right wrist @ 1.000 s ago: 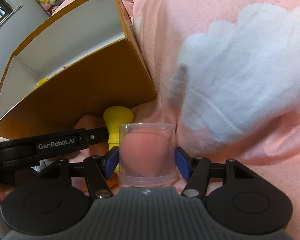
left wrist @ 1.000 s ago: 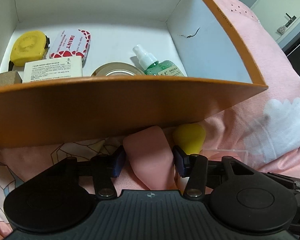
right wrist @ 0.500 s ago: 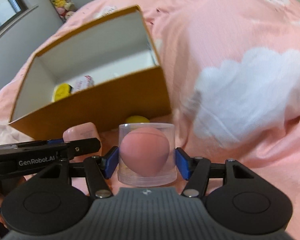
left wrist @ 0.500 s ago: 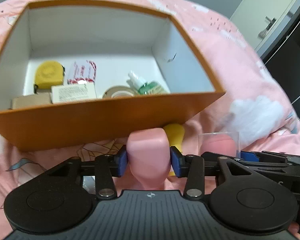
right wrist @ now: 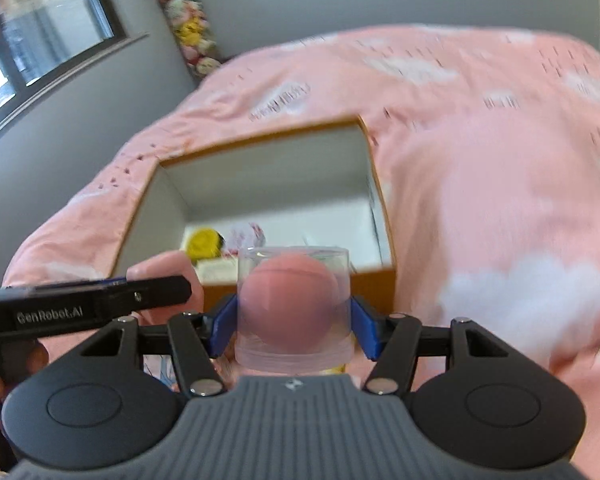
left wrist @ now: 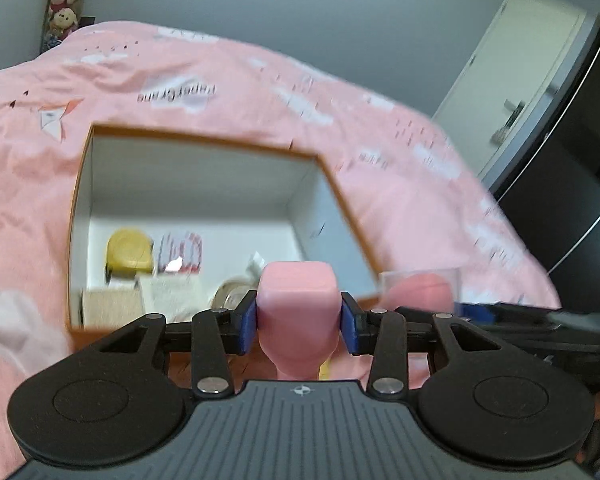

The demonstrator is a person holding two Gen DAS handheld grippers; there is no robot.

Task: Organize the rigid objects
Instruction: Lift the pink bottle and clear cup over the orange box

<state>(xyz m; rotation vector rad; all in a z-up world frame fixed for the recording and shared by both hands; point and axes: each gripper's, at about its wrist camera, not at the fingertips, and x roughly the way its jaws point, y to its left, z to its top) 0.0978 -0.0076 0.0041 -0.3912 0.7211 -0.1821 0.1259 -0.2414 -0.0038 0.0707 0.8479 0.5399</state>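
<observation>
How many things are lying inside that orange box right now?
6 show in the orange box: yellow tape measure, red-patterned tin, white carton, brown box, tape roll, spray bottle. More may hide.

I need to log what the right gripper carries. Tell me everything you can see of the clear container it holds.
The clear container is a small see-through plastic cylinder, upright, with a rounded pink sponge inside. The right gripper clamps its sides between blue pads. It is held up before the orange box; nothing else visibly touches it.
</observation>
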